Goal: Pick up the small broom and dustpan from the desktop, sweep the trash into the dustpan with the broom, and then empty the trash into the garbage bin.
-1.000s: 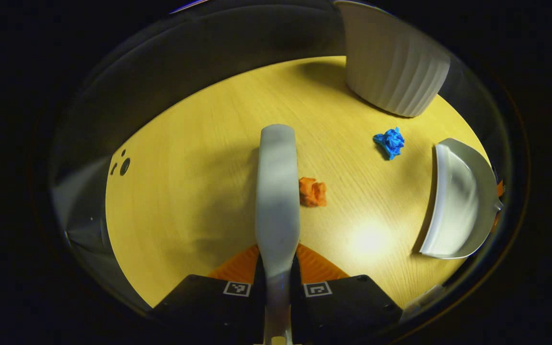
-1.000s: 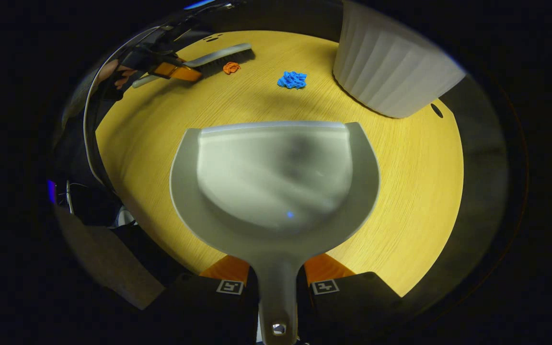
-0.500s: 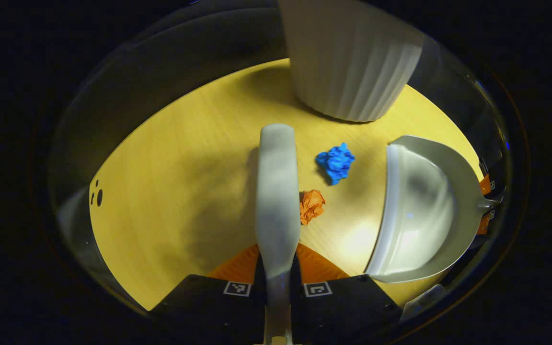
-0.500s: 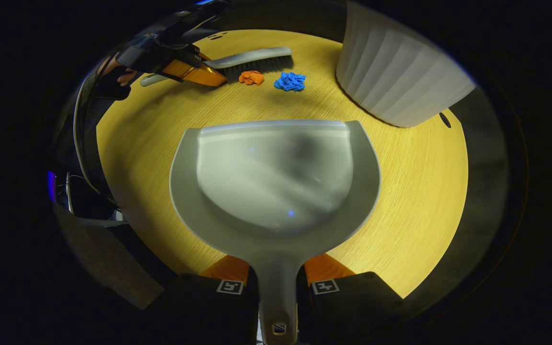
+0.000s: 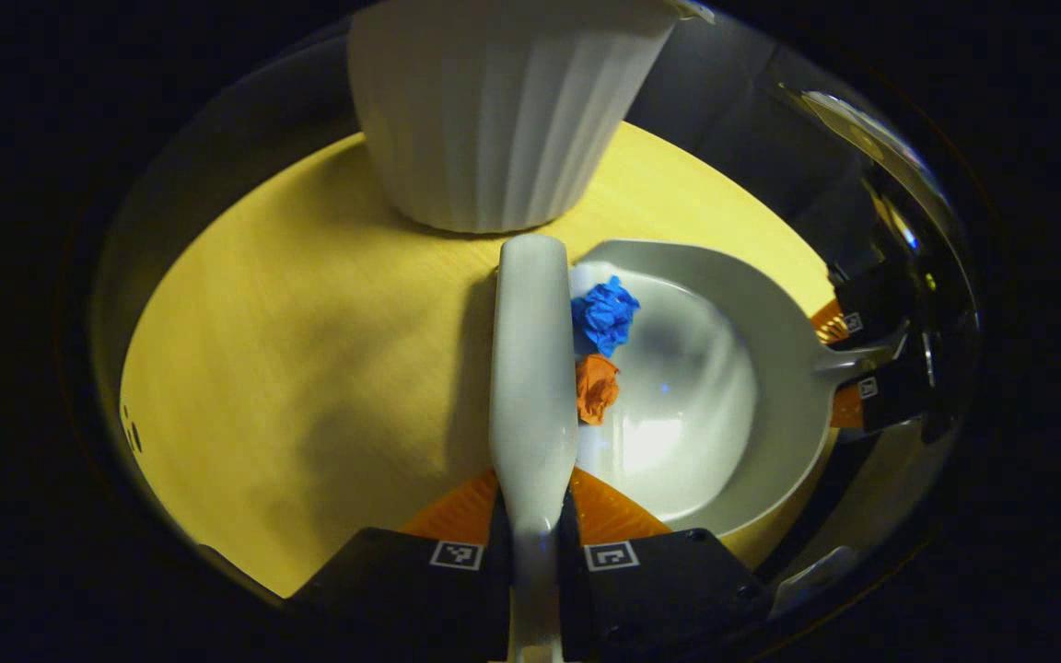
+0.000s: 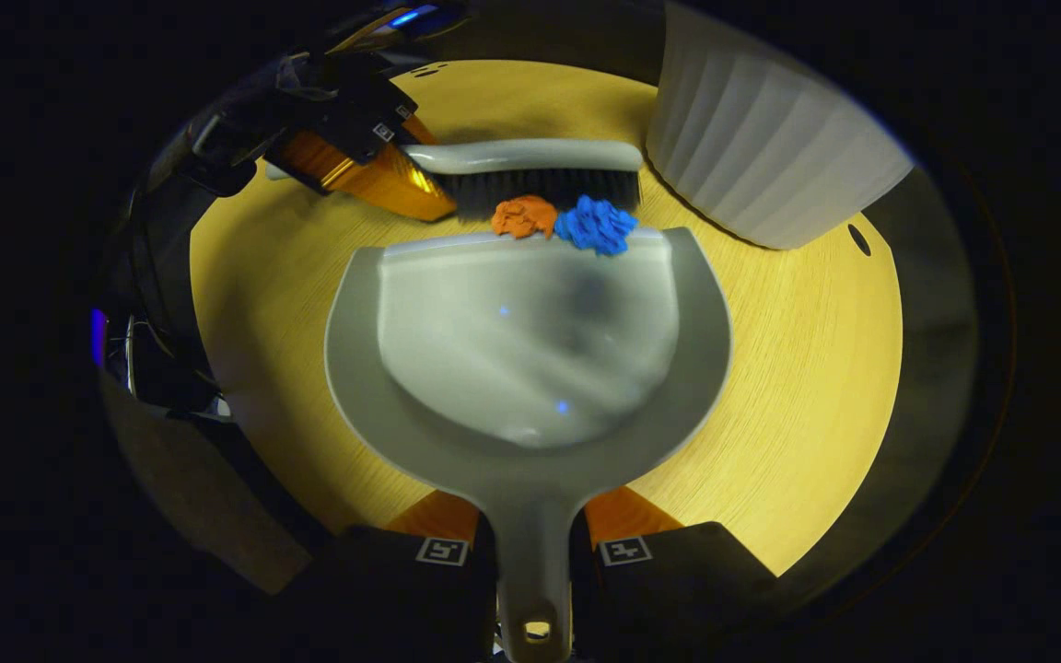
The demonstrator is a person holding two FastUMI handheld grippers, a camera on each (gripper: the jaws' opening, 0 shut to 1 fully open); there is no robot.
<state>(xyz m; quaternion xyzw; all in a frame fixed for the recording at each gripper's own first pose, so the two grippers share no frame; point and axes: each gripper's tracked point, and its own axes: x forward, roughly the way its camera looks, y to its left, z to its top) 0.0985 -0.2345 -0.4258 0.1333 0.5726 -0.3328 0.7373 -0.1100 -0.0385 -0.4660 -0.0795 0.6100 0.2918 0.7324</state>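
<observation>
Counts: one broom (image 5: 531, 354), one dustpan (image 6: 528, 350), one white ribbed bin (image 5: 494, 110), two paper scraps, one blue (image 6: 596, 225) and one orange (image 6: 523, 216).

Left tongs (image 5: 533, 516) clamp the broom handle, both fingers pressing it; the broom runs straight ahead of them along the yellow worktop (image 5: 309, 350). Right tongs (image 6: 531, 527) clamp the dustpan handle the same way, pan spread flat just ahead of them.

Change from half a second ago: in the left gripper view the dustpan (image 5: 715, 387) was off to the right, clear of the scraps; now its lip meets the broom's right side, and the blue scrap (image 5: 604, 315) and orange scrap (image 5: 596, 388) sit on the lip against the bristles. In the right gripper view the broom (image 6: 530, 170) and left tongs (image 6: 374, 157) have come from far ahead to just beyond the pan's front edge, both scraps pinched between bristles and edge. The bin has swung from ahead-right to dead ahead of the left tongs.

Containers: the pan holds the two scraps at its lip only, the rest of the bowl bare. Bin stands upright just beyond the broom tip, ahead-right of the right tongs (image 6: 761, 147); its inside can't be seen.
</observation>
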